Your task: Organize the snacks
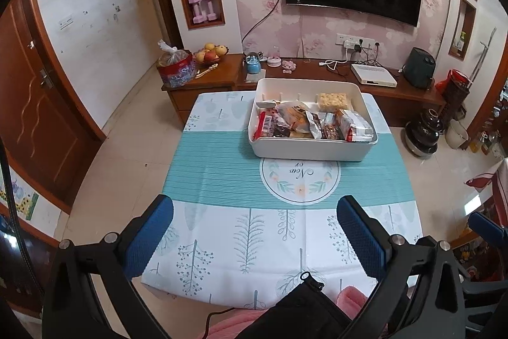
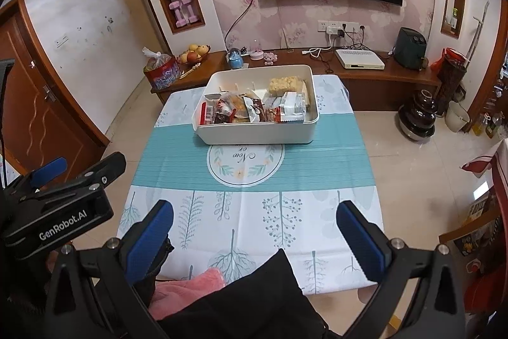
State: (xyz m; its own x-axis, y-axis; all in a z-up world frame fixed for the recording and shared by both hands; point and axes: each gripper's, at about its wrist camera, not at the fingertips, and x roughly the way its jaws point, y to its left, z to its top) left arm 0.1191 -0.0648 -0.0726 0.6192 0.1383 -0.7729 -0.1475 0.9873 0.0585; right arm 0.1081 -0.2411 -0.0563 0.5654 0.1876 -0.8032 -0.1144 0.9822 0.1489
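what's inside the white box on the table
The white box holds a jumble of wrapped snacks packed along its near side, plus a pale puffed-rice bar at the far right. Whatever lies beneath the packets, and the box floor there, is covered.

A white rectangular bin (image 1: 304, 148) is sitting on the table's far half, holding assorted wrapped snacks (image 1: 304, 123).
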